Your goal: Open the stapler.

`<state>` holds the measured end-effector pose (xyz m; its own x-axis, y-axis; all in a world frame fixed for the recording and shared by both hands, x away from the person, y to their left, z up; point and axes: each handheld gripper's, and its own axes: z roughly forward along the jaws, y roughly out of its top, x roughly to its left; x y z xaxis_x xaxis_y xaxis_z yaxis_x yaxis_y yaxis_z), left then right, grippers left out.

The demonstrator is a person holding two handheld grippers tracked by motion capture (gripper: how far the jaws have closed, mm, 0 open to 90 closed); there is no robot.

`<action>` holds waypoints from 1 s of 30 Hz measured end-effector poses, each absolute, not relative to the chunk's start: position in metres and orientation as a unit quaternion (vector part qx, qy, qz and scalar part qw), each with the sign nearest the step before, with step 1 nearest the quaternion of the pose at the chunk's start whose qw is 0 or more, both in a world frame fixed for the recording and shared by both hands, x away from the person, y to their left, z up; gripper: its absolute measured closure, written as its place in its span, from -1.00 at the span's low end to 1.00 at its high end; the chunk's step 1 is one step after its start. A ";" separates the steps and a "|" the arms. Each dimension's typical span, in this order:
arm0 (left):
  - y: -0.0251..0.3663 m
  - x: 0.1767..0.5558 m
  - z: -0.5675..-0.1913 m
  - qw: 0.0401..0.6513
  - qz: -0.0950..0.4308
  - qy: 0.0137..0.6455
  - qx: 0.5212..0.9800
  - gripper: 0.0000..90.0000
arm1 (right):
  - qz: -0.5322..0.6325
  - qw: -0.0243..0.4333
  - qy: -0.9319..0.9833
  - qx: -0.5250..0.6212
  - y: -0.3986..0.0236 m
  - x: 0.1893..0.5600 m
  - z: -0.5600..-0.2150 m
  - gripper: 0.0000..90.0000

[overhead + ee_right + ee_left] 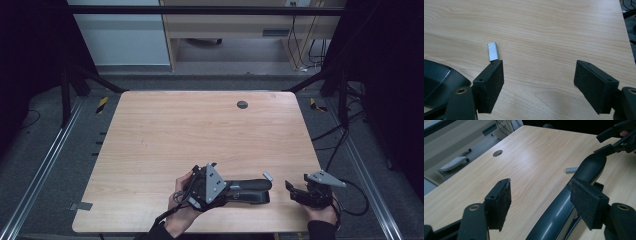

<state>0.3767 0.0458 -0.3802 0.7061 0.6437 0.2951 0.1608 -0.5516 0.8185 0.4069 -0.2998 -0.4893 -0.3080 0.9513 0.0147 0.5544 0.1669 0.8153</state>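
**Stapler and staples at the near edge**

Nearest the person, the left gripper point(227, 190) lies by the near end of a black stapler point(250, 191), its jaws spread wide with nothing pressed between them; one pad point(587, 201) sits just beside the stapler's body. To the right, the right gripper point(292, 189) rests near the table point(200, 130) edge, jaws also wide apart and empty. Slightly farther, between the two grippers, a small grey strip of staples point(492, 51) lies flat on the wood.
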 end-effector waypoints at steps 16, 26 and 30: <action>0.015 0.377 -0.388 0.381 0.296 0.218 0.848 -0.29 | 0.376 0.264 0.718 0.524 -0.300 0.406 -0.489 -0.41; 0.000 0.377 -0.393 0.369 0.297 0.205 0.856 -0.30 | 0.377 0.259 0.717 0.525 -0.299 0.406 -0.488 -0.36; -0.002 0.377 -0.394 0.366 0.297 0.200 0.859 -0.30 | 0.376 0.259 0.718 0.525 -0.300 0.406 -0.488 -0.36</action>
<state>0.3770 -0.0016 -0.3936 0.7434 0.5615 0.3636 0.1273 -0.6524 0.7471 0.4062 -0.2995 -0.4885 -0.3146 0.9490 0.0226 0.5590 0.1660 0.8124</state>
